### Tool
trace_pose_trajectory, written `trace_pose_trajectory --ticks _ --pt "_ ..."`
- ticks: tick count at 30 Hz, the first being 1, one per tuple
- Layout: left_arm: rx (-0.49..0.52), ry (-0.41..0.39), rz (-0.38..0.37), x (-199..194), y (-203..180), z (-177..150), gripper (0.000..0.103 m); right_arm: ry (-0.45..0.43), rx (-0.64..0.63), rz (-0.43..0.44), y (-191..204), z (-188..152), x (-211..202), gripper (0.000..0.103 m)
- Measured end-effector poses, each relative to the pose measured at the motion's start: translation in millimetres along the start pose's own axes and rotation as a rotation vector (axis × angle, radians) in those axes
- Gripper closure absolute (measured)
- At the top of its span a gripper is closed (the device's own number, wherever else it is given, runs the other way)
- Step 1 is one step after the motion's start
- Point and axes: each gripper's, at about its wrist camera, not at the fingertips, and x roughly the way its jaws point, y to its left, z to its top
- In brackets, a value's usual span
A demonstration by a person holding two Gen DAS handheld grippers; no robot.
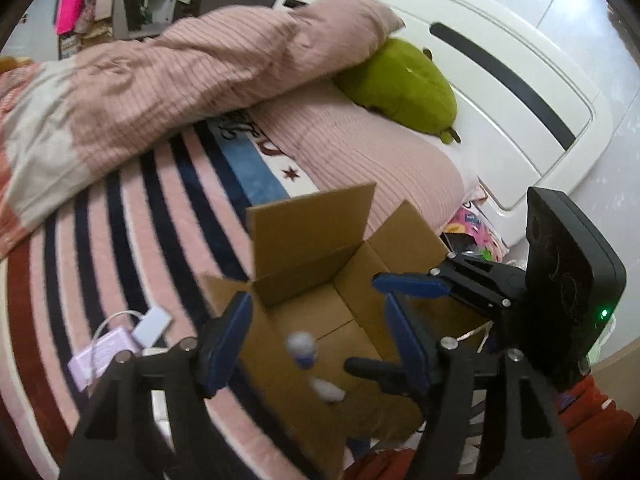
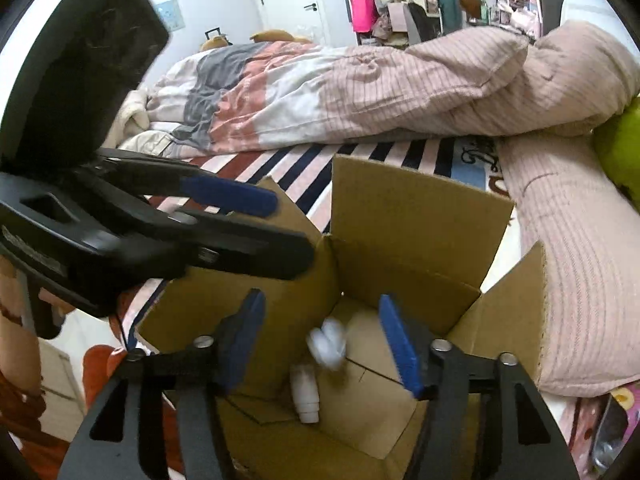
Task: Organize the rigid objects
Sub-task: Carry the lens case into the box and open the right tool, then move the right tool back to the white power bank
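An open cardboard box (image 2: pixel 416 216) stands on the bed's striped blanket (image 1: pixel 120 216). Both the left gripper (image 1: pixel 316 340) and the right gripper (image 2: pixel 324 344) hover over it, fingers apart and holding nothing. Two small white bottles (image 2: pixel 306 396) are inside, blurred. A pink duvet (image 1: pixel 192 72) and a green plush (image 1: pixel 400 84) lie behind. The writing on the blanket is unreadable.

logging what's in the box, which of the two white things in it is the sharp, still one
The white bottle lying on the cardboard box floor, cap toward the camera. The other white object above it is motion-blurred.
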Motion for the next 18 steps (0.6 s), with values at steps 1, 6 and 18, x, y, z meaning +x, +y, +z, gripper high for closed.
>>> trace_pose_trajectory --ticks 1,6,18 --pt "-0.006 -0.014 0.018 -9.2 4.5 -3.3 0.038 -0.004 -0.007 0.001 4.2 2.6 -0.9 0.035" --pt "-0.043 -0.076 0.099 -51.5 32.2 -22.7 0.036 -0.059 -0.063 -0.002 36.9 14.4 -9.6 0.018" --pt "-0.205 -0.214 0.290 -133.7 127.4 -106.9 0.025 -0.082 -0.270 0.105 156.5 49.1 23.3 0.008"
